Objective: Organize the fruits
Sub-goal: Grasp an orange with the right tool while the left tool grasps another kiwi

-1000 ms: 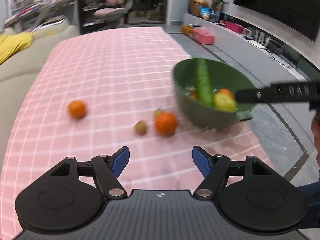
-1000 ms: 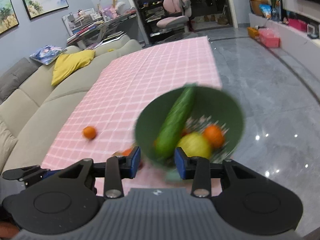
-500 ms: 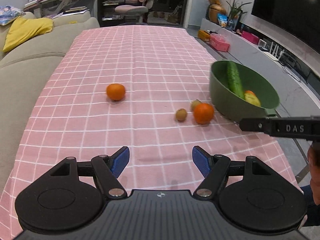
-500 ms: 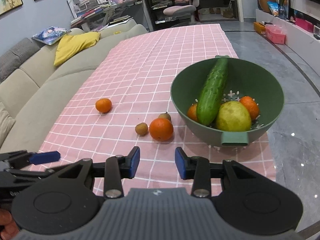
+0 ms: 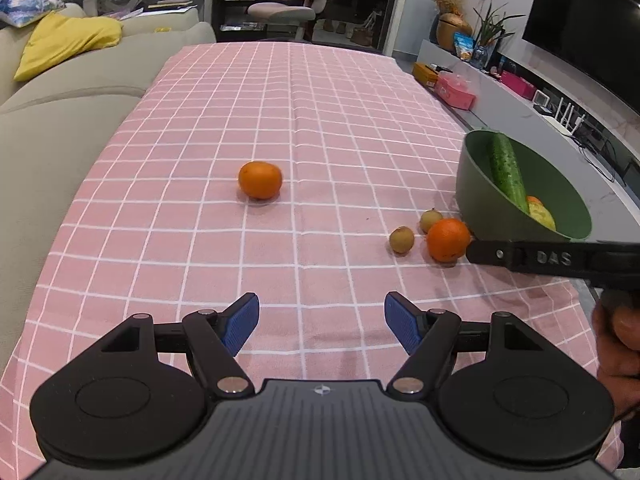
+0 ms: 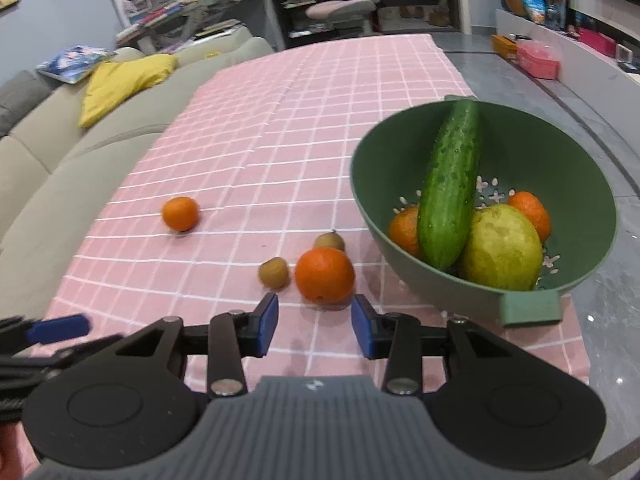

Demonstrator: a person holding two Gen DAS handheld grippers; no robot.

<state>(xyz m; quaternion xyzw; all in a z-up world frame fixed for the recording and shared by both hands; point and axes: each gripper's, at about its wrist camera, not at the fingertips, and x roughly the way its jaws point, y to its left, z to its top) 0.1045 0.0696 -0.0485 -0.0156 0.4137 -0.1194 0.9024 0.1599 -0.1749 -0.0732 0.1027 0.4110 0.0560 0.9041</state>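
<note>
Both tools gaped empty: the right tool (image 6: 315, 322) sat just behind the large orange (image 6: 325, 275) (two small brown fruits beside it), green bowl (image 6: 592, 184) ahead-right; the left tool (image 5: 321, 322) hung well behind the small orange (image 5: 260, 179).

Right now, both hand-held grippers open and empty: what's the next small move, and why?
Probably ease the right hand-held gripper forward and down around the nearest orange. Its open jaws already line up with that fruit, which lies loose on the pink cloth just left of the green bowl, where it likely belongs.
</note>
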